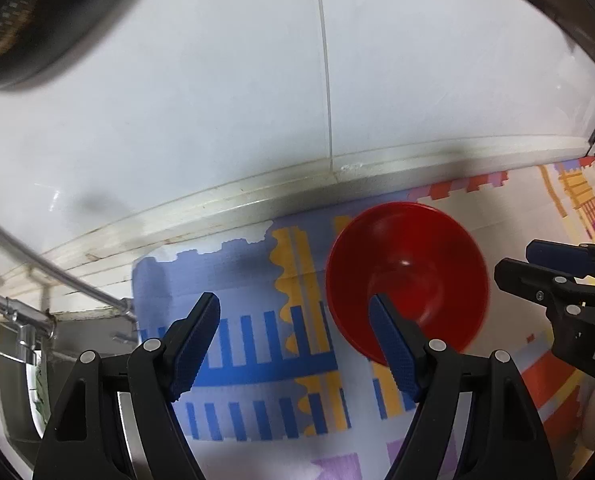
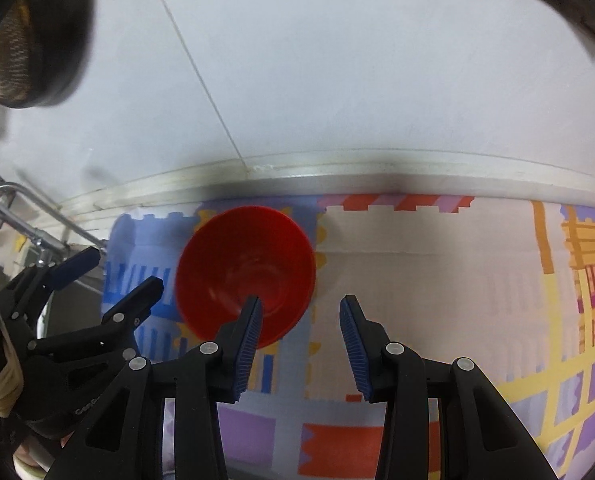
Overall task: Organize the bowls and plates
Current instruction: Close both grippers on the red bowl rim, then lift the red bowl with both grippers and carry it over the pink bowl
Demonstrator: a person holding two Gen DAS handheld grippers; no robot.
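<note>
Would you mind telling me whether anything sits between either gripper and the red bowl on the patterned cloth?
Nothing visible does. The red bowl sits upright on the patterned cloth, with only bare cloth near it. The left gripper and right gripper both hover open just short of its near rim, holding nothing.

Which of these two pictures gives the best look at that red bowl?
The left wrist view: the red bowl appears larger, its inside mostly clear. In the right wrist view the bowl looks smaller, and a blue finger covers its near rim.
</note>
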